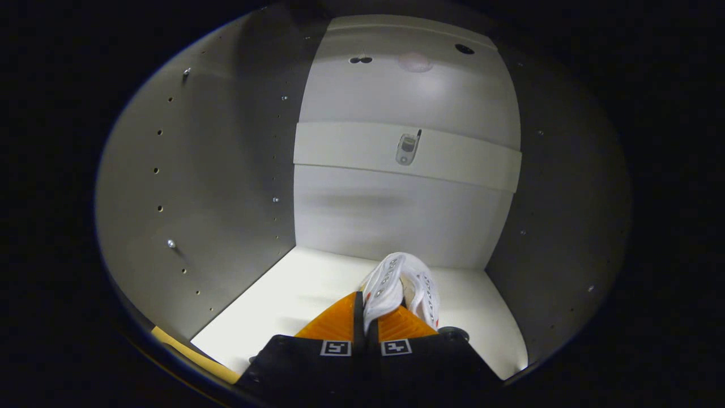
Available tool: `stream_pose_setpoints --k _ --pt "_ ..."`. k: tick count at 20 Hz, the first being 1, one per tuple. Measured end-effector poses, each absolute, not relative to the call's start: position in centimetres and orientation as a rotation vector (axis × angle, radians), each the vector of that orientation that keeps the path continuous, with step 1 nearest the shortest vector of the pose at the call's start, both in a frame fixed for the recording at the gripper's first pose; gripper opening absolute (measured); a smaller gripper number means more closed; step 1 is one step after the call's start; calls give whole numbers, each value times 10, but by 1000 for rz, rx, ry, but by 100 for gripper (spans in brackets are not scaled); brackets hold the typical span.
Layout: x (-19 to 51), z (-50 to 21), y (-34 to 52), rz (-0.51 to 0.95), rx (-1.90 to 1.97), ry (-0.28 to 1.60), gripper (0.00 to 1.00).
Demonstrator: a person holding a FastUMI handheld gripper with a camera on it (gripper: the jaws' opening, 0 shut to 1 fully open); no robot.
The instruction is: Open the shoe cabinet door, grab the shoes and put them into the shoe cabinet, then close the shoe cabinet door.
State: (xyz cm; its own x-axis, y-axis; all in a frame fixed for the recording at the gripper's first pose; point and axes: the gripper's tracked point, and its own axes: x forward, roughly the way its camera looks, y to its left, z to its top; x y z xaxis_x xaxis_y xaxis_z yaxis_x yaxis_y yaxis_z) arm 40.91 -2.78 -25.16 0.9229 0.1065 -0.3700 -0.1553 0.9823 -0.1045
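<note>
I am looking into the open shoe cabinet, with its white floor below me and its pale back wall ahead. My gripper is shut on a white shoe, both fingers pressing a thin part of its upper. The shoe hangs just ahead of the fingertips, over the cabinet floor near its middle. Its sole and its far end are hidden behind my fingers.
Grey side walls with rows of peg holes close in on the left and right. A white crossbar with a small metal fitting runs across the back wall. A yellowish front edge lies at the lower left.
</note>
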Motion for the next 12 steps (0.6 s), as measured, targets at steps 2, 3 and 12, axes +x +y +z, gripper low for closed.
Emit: stream_pose_setpoints --k 2,3,12 --pt "409 -257 -25 124 -160 383 4" --pt "410 -259 -25 115 -159 394 4" --pt "396 -266 -28 63 -138 439 46"
